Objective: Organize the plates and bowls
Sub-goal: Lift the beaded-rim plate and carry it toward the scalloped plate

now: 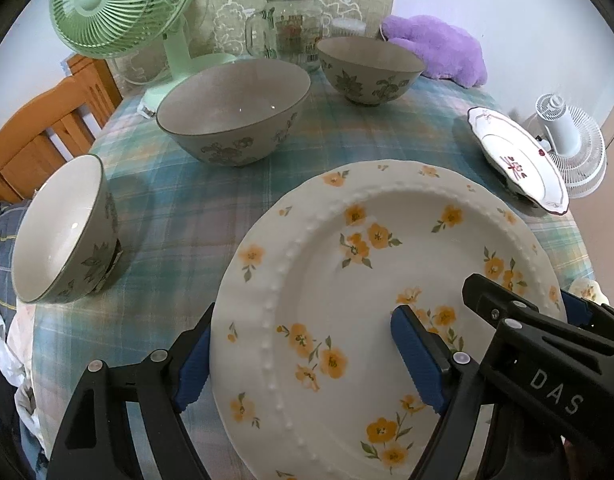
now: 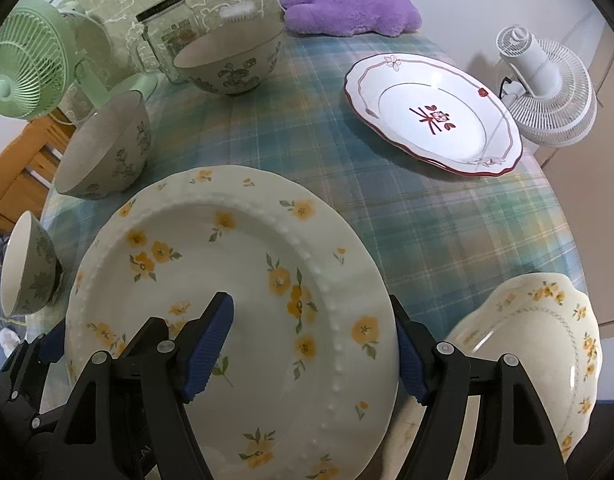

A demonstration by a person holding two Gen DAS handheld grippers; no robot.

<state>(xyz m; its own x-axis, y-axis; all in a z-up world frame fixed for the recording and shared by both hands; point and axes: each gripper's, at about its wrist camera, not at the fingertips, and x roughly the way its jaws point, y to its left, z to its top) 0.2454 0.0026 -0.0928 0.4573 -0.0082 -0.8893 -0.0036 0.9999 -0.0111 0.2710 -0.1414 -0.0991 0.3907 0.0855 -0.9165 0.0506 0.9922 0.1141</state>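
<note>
The left claw [image 1: 303, 364] grasps the yellow-flowered plate [image 1: 387, 312] at its left rim: one blue pad lies outside the rim and the other rests on the plate's inner face. The right claw [image 2: 313, 354] grasps the same plate [image 2: 227, 312] at its right rim, one pad on the inner face and one outside the edge. Whether the plate rests on the worktop [image 2: 407, 220] or sits slightly above it cannot be told. It occupies the near centre of the plaid-covered worktop.

Three grey-floral bowls are present. The large bowl [image 1: 233, 110] stands upright beyond the plate, left of centre. A smaller bowl [image 1: 369, 70] stands upright at the far side, near the glass jar [image 1: 295, 26]. A third bowl [image 1: 65, 228] is at the left edge of the worktop; the lens distortion there makes its attitude uncertain.

A red-trimmed plate [image 2: 433, 114] lies flat at the right, well apart from the held plate. A scalloped cream dish [image 2: 547, 344] with yellow flowers lies at the near right, just beside the right claw.

A green fan [image 1: 119, 8] stands at the far left, a white fan [image 2: 547, 92] at the far right edge, and a purple plush [image 2: 347, 4] at the far side. A wooden chair [image 1: 51, 128] stands left of the worktop.
</note>
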